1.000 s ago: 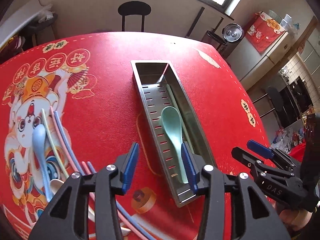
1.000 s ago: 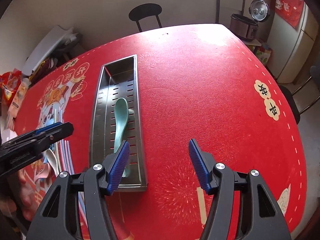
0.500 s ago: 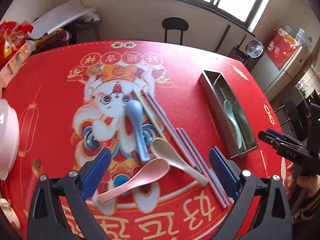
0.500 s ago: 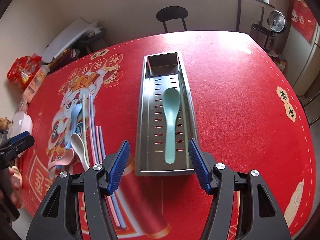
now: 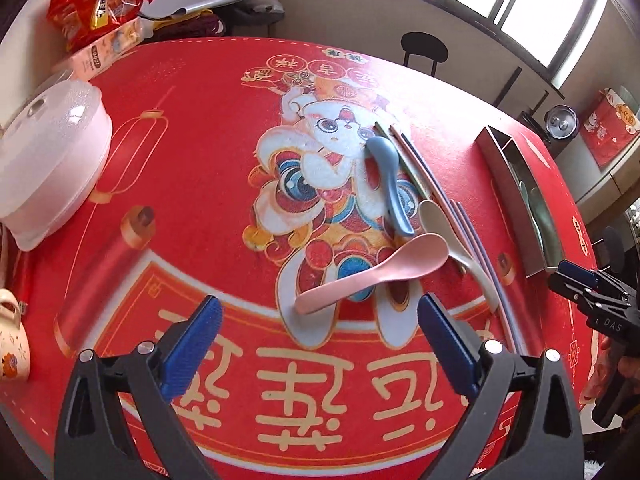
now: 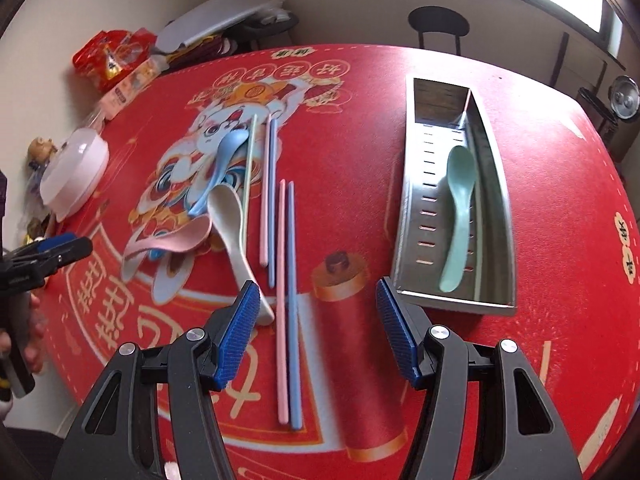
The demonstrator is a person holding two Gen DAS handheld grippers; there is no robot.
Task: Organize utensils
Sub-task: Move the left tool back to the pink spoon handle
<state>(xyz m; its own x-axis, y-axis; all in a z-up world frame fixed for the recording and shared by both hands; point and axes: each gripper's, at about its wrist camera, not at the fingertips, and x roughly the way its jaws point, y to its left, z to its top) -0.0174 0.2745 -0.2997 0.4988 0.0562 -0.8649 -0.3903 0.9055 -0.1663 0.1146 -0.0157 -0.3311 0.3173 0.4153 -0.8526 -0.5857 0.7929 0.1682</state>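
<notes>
The left gripper (image 5: pixel 318 334) was wide open and held nothing. It hung over the red tablecloth with the cartoon rabbit (image 5: pixel 192 168), just in front of the handle end of the long pink plastic spoon (image 5: pixel 376 270). The right gripper (image 6: pixel 314 314) was wide open too, with nothing in it. It hung over the near ends of the pink chopstick (image 6: pixel 282 300) and the blue chopstick (image 6: pixel 293 300), which lay side by side.

The long shiny metal tray with slots (image 6: pixel 416 200) sat on the right side of the table. The mint green plastic spoon (image 6: pixel 458 216) lay inside it, bowl end away from the grippers.

The other spoons were in a heap on the rabbit picture. The blue plastic spoon (image 5: pixel 386 172) lay furthest back. The cream plastic spoon (image 5: pixel 452 240) lay beside it, and the pink spoon's bowl rested against it. More thin chopsticks (image 6: pixel 266 192) in green, pink and blue lay just to the right of the heap.

The letters "DAS" could be read on the side of the right gripper in the left camera view. Big gold Chinese writing (image 5: pixel 312 396) was on the cloth. A white plastic dome lid (image 5: pixel 48 160) sat at the far left edge, near a red snack bag (image 5: pixel 96 4)
</notes>
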